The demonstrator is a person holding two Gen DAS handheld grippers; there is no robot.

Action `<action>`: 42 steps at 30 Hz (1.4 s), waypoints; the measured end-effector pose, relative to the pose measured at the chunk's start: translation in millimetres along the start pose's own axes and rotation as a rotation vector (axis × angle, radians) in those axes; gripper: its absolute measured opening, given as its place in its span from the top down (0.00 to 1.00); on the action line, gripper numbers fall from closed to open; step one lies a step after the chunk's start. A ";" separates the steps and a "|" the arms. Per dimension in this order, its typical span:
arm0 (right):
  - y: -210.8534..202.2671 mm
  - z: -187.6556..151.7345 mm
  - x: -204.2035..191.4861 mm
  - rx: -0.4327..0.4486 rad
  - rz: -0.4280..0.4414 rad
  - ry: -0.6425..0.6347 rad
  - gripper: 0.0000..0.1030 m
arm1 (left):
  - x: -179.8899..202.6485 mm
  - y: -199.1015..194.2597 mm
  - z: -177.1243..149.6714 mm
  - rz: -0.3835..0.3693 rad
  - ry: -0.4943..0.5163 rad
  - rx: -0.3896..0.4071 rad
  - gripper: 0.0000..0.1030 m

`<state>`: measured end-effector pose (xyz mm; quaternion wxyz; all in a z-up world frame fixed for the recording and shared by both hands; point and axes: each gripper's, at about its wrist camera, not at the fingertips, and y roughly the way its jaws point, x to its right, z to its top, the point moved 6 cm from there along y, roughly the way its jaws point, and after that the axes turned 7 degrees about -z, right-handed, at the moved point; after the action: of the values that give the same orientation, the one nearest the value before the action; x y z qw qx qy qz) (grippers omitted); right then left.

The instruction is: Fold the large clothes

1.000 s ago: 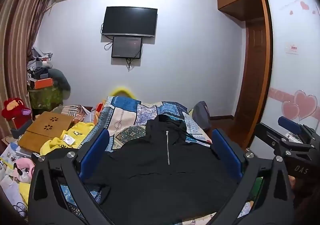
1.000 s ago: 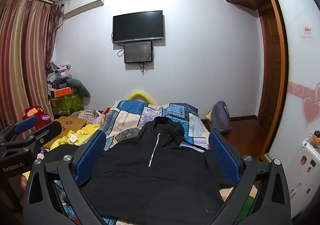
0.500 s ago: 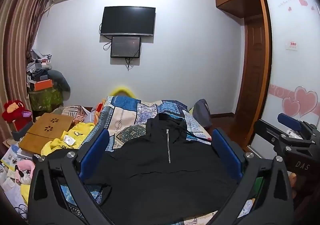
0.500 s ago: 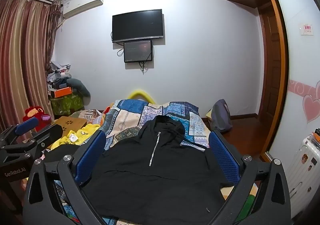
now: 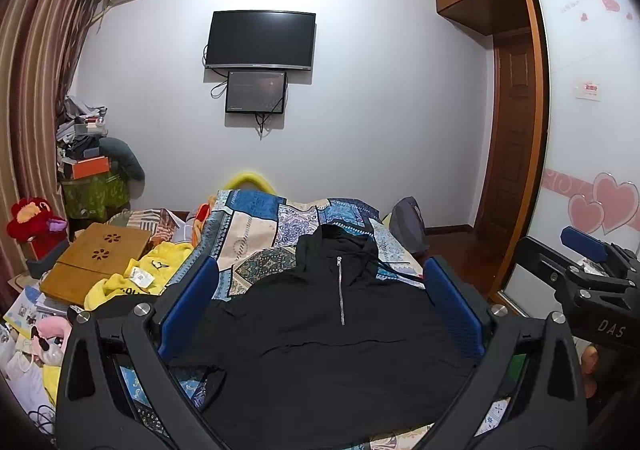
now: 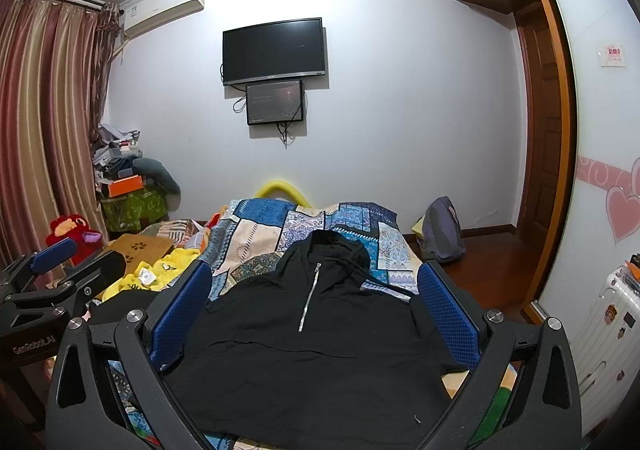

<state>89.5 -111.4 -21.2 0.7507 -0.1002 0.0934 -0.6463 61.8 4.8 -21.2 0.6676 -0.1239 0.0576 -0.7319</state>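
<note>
A black hooded jacket is lying spread front-up on the bed's patchwork quilt, zipper facing up, hood toward the far wall. The left gripper and right gripper are both hovering above it, jaws spread wide, apparently gripping nothing. A yellow garment is lying beside the bed.

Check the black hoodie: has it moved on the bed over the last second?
No. The black hoodie lies on the same patches of the patchwork quilt as before; hood and zipper line up unchanged, and both tongs are open, off it.
</note>
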 end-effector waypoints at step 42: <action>2.0 -0.2 2.4 -0.014 -0.005 0.003 0.01 | -5.6 8.7 -1.8 -0.004 -0.014 -0.030 0.00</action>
<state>91.8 -113.4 -21.9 0.7483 -0.1048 0.0989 -0.6475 70.2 9.2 -25.7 0.6647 -0.1392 0.0636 -0.7313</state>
